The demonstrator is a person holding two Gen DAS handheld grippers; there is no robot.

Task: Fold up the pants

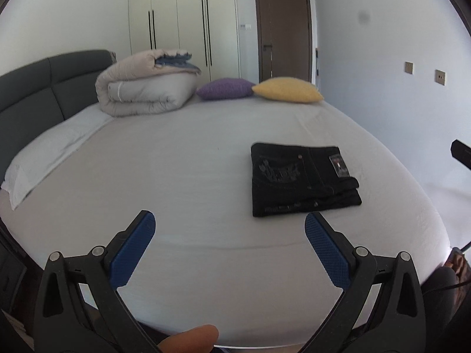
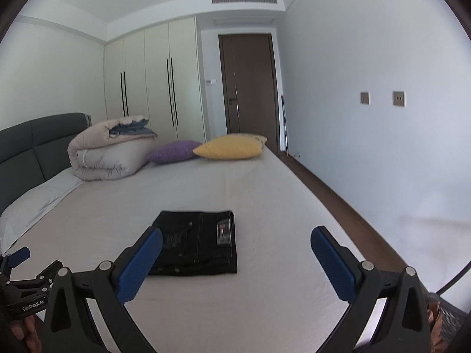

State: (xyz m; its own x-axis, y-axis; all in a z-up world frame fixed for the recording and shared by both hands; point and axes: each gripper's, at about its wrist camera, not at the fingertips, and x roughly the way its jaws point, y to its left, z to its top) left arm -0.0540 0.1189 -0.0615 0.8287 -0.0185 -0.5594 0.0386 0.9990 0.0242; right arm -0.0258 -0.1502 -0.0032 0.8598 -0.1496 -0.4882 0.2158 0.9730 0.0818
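Left claw (image 1: 229, 223), black frame with blue textured pads: spread wide, nothing gripped, held above near bed edge. Right claw (image 2: 237, 239): likewise spread, empty. Black denim pants (image 2: 195, 242), folded into compact rectangle: laid flat on white-sheeted bed (image 2: 206, 300), beyond both claws, untouched. Rolled beige duvet (image 1: 144, 86), purple cushion (image 1: 225, 88), yellow cushion (image 1: 287, 89): ranged at far end.

The pants (image 2: 195, 245) are of dark denim cloth, matt, with pale stitching and a small paper-like tag. The bed sheet (image 2: 206, 303) is smooth matt cloth. The left gripper (image 1: 229, 220) and right gripper (image 2: 237, 235) have matt black plastic arms, blue textured pads (image 1: 134, 253) and shiny metal pins. The door (image 2: 250, 85) looks like brown wood.
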